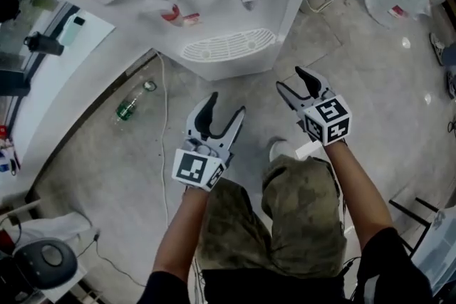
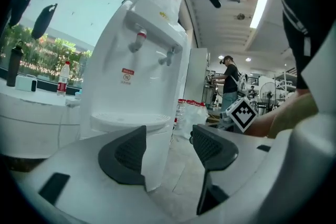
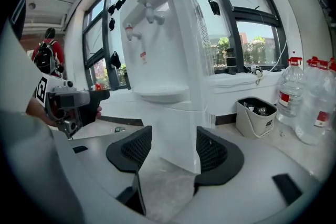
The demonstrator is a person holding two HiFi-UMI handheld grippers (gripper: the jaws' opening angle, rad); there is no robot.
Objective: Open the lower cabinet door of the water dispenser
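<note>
White water dispenser (image 1: 214, 3) standing at the far side, its lower cabinet door (image 3: 170, 136) closed, left gripper (image 1: 226, 105) and right gripper (image 1: 289, 78) near its front without touching, both spread wide and empty, green bottle (image 1: 130, 107) lying on the floor at left.

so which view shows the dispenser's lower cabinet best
The right gripper view: the lower cabinet shows framed between the right gripper's open jaws, front and side both visible. The left gripper view shows only a strip of it beside a jaw. The head view looks down on the drip tray, which hides it.
</note>
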